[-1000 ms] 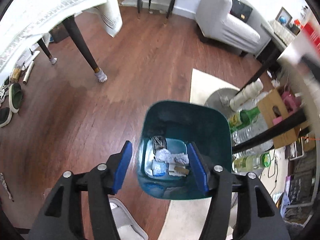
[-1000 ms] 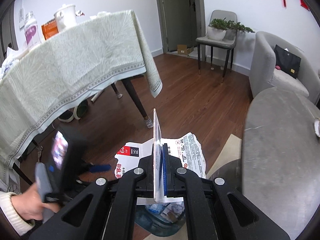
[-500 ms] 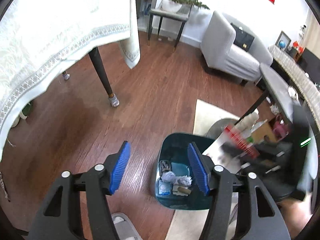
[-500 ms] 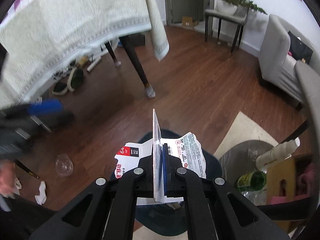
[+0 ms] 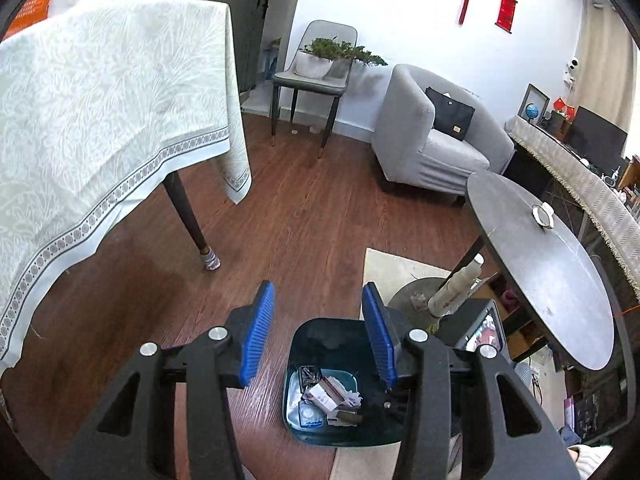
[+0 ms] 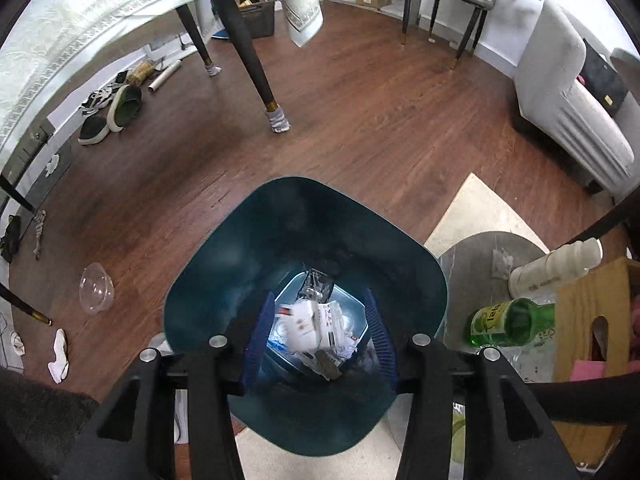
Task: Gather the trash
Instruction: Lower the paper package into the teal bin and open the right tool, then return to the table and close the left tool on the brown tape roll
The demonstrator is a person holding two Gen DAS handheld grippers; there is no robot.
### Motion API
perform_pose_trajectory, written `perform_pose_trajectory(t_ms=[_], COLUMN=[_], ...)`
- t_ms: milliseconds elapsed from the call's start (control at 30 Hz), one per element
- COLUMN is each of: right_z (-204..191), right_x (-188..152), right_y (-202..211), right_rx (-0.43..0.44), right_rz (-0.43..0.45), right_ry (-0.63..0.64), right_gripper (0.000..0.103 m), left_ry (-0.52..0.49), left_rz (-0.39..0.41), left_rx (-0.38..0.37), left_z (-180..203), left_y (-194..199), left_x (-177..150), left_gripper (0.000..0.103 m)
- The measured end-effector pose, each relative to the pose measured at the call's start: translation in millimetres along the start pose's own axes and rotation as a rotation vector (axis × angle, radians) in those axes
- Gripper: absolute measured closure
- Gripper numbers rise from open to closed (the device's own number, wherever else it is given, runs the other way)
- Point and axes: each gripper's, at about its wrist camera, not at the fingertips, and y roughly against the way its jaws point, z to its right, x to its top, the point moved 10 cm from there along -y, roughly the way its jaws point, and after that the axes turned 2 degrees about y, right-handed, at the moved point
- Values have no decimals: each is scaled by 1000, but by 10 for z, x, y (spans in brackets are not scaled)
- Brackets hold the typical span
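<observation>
The wrapper (image 6: 308, 326) has dropped into the bin (image 6: 224, 280) — right gripper (image 6: 318, 340) and left gripper (image 5: 318, 334) both gape empty — next, probably the floor cup (image 6: 96, 288).

Dark teal bin (image 6: 224, 280) on the reddish-brown wood floor (image 6: 360, 128), white and red-printed wrappers (image 6: 308, 326) inside. Green bottle (image 6: 508, 322) on the right, pale patterned tablecloth (image 5: 100, 112) far left, blue gripper pads (image 5: 258, 336).

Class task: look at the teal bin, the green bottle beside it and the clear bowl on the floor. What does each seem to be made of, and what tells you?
Teal bin: probably plastic, with smooth, slightly glossy moulded walls and rounded corners.
Green bottle: likely glass, translucent green with bright highlights; could be plastic.
Clear bowl: thin transparent plastic, since the floor shows through it.
</observation>
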Motion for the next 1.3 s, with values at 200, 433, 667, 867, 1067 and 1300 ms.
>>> perform_pose_trajectory(t_ms=[200,433,667,867,1067,1300], right_z=[-148,-158,357,1090,1881,2743], right_x=[87,257,393,416,362,185], right_y=[438,1178,1759,2036,2244,2460], right_rx=[66,89,27,-43,-126,-203], right_rz=[94,262,396,451,472,479], right_ry=[32,67,25,-73,-150,-241], right_gripper=[55,55,55,50,42,37], left_ry=[-61,-45,-68,-108,-157,-189], left_rz=[49,106,137,145,128,68], left_rx=[25,13,-5,-63,-140,-194], left_z=[185,324,598,1052,1643,2316], left_y=[60,118,86,-79,-307,-660], left_x=[83,278,370,521,636,680], left_gripper=[55,45,39,32,17,16])
